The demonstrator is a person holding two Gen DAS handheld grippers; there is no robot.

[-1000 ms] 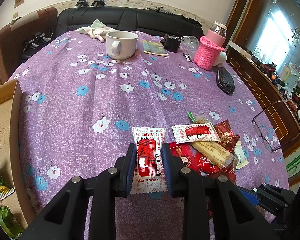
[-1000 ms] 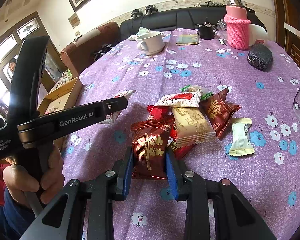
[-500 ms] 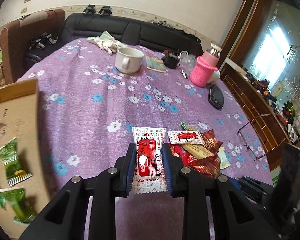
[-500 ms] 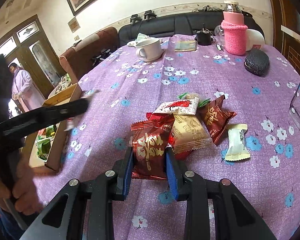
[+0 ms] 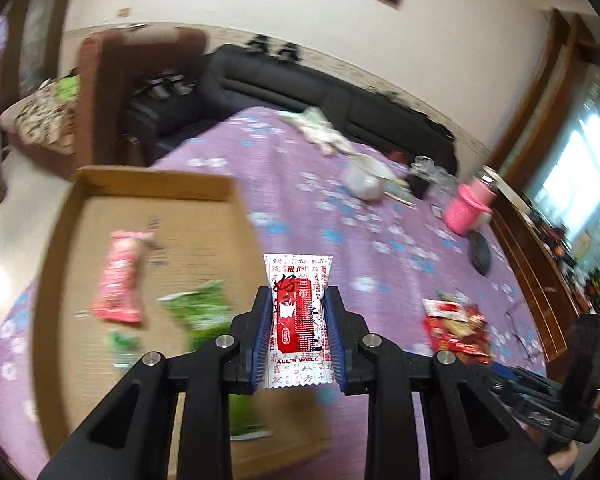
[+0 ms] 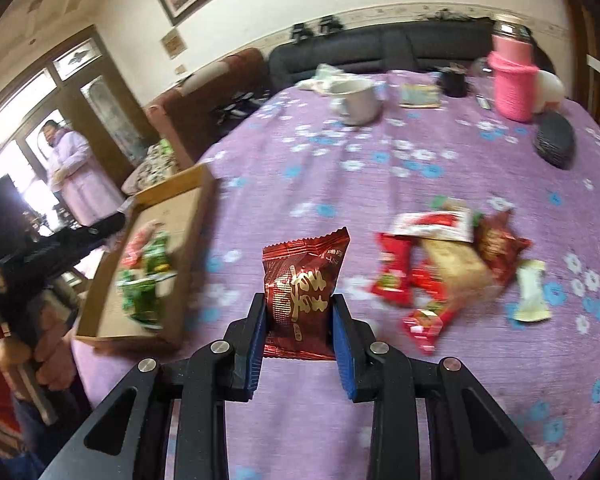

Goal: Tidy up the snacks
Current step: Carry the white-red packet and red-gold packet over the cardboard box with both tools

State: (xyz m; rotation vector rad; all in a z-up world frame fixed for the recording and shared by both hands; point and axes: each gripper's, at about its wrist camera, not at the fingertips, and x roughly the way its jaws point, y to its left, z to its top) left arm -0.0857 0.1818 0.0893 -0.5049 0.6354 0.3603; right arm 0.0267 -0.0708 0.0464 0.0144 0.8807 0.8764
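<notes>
Snack packets fill both my grippers above the purple flowered surface (image 6: 440, 380): my left gripper (image 5: 298, 334) is clenched on a white-and-red sachet (image 5: 298, 312), held over the near right edge of the cardboard box (image 5: 148, 204), where a pink packet (image 5: 120, 276) and green packets (image 5: 200, 308) lie at ten o'clock. My right gripper (image 6: 300, 320) grips a dark red packet (image 6: 302, 284); the remaining snack pile (image 6: 448, 264) sits at two o'clock.
</notes>
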